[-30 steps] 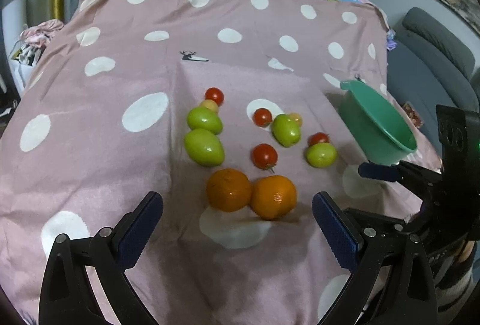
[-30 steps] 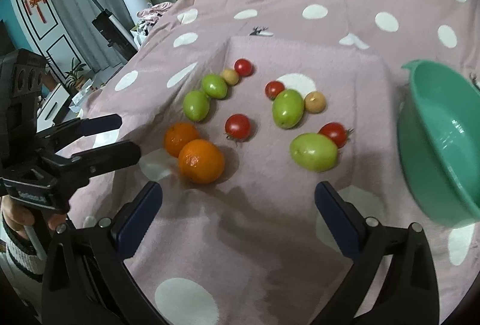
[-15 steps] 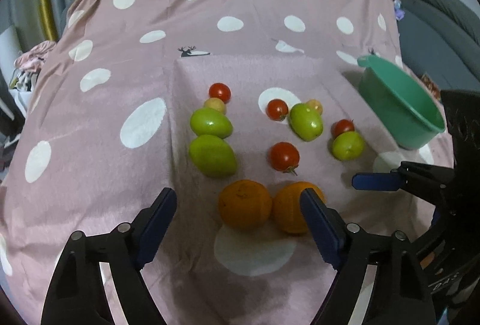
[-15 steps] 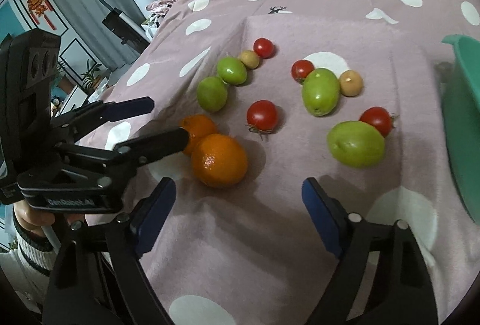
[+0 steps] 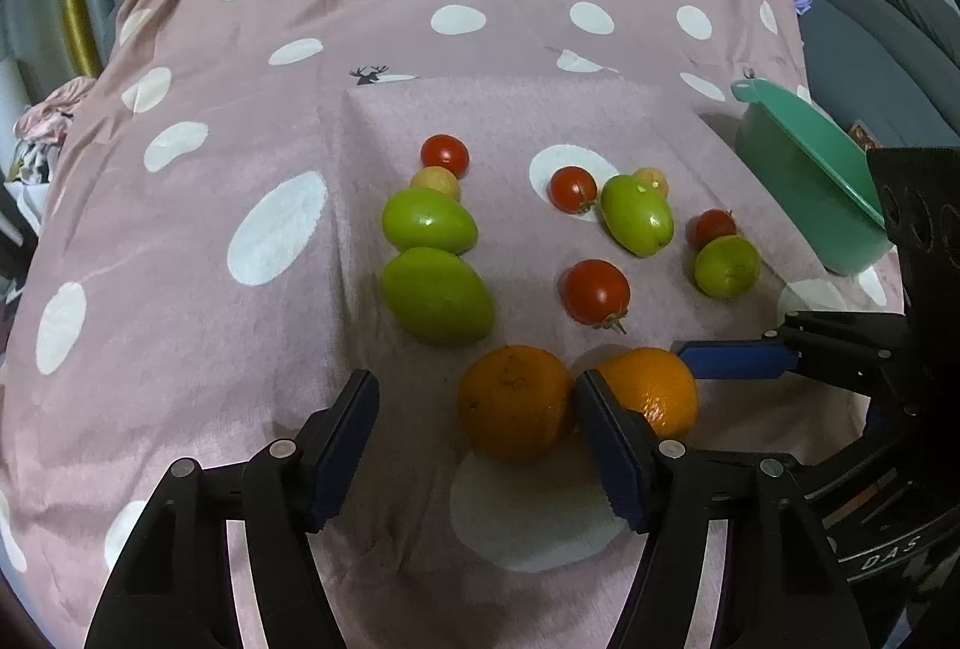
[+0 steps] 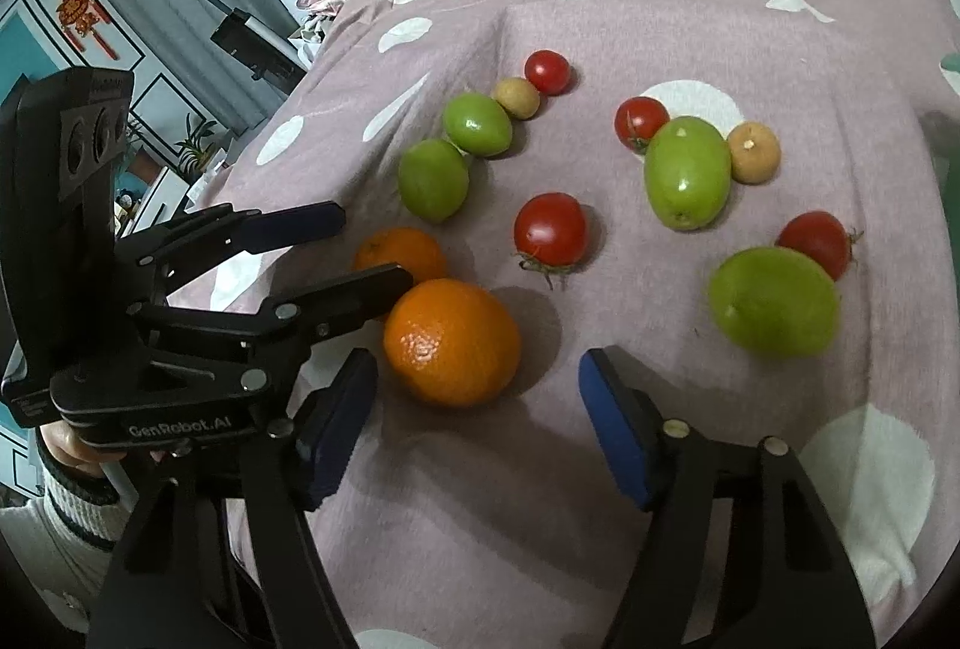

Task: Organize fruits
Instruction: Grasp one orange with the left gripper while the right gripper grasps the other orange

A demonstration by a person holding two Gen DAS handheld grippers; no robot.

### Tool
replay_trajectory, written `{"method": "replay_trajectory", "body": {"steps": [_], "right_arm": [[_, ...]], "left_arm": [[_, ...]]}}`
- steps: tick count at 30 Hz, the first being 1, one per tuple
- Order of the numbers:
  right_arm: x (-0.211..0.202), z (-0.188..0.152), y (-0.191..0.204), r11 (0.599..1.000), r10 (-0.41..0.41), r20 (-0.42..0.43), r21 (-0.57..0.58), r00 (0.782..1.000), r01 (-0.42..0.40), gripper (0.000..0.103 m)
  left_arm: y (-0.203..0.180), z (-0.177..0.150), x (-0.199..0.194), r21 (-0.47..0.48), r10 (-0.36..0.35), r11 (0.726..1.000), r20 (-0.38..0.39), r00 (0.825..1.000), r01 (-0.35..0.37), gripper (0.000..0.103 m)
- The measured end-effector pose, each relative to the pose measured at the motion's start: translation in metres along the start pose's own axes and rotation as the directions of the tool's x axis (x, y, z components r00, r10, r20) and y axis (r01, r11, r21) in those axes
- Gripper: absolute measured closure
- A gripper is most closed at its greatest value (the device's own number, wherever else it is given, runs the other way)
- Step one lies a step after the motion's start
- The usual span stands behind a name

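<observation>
Oranges first: two of them sit side by side at the near edge of the fruit spread on the spotted pink cloth [image 5: 240, 121], and I've got one tool on each. My left gripper [image 5: 477, 445] has its jaws closing with the left orange [image 5: 516, 400] between them; from the left camera the right pad looks to be at its skin while the left pad is clearly off it, so nothing is clamped yet. My right gripper [image 6: 480, 409] is closing too, with the right orange [image 6: 451, 342] sitting in the gap, pads apart from it on both sides.

Tricky bit: the two oranges touch, and my left tool's right finger is wedged down between them. I'd say squeeze slowly and evenly, or one orange will nudge the other and roll it out of the neighbouring jaws. I want the pads across the widest part of each fruit, not riding high on the curve.

Green fruits, red tomatoes [image 5: 595, 292] and small tan fruits lie farther back, well clear. The green bowl [image 5: 804, 181] waits at the right edge, probably where these go. Lift straight up, one slightly ahead, to keep the fingers from clashing.
</observation>
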State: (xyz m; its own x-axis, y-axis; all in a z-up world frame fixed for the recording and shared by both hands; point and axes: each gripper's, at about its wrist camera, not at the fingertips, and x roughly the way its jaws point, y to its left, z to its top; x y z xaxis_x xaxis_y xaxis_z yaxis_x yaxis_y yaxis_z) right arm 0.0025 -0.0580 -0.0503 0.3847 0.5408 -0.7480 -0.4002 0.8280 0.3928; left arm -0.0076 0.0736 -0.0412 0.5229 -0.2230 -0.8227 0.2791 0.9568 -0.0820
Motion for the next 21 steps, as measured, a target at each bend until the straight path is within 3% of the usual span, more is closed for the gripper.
{"method": "replay_trajectory", "body": {"steps": [5, 12, 18, 21], "right_arm": [[0.002, 0.002, -0.001, 1.0, 0.0, -0.007, -0.009, 1.0, 0.0, 0.037], [0.003, 0.002, -0.001, 0.999, 0.024, -0.023, -0.036, 0.999, -0.025, 0.045], [0.007, 0.003, 0.004, 0.998, 0.016, -0.032, -0.065, 0.999, -0.018, 0.049], [0.011, 0.006, 0.004, 0.997, 0.016, -0.038, -0.078, 0.999, -0.019, 0.051]], "left_arm": [[-0.003, 0.004, 0.003, 0.024, -0.021, 0.999, -0.002, 1.0, 0.021, 0.045], [-0.001, 0.004, 0.004, 0.025, -0.048, 0.999, -0.014, 0.999, 0.048, 0.045], [-0.009, -0.001, 0.0, 0.091, -0.015, 0.996, -0.019, 1.0, 0.016, 0.046], [-0.003, 0.001, 0.003, 0.066, -0.045, 0.997, -0.034, 0.998, 0.047, 0.046]]}}
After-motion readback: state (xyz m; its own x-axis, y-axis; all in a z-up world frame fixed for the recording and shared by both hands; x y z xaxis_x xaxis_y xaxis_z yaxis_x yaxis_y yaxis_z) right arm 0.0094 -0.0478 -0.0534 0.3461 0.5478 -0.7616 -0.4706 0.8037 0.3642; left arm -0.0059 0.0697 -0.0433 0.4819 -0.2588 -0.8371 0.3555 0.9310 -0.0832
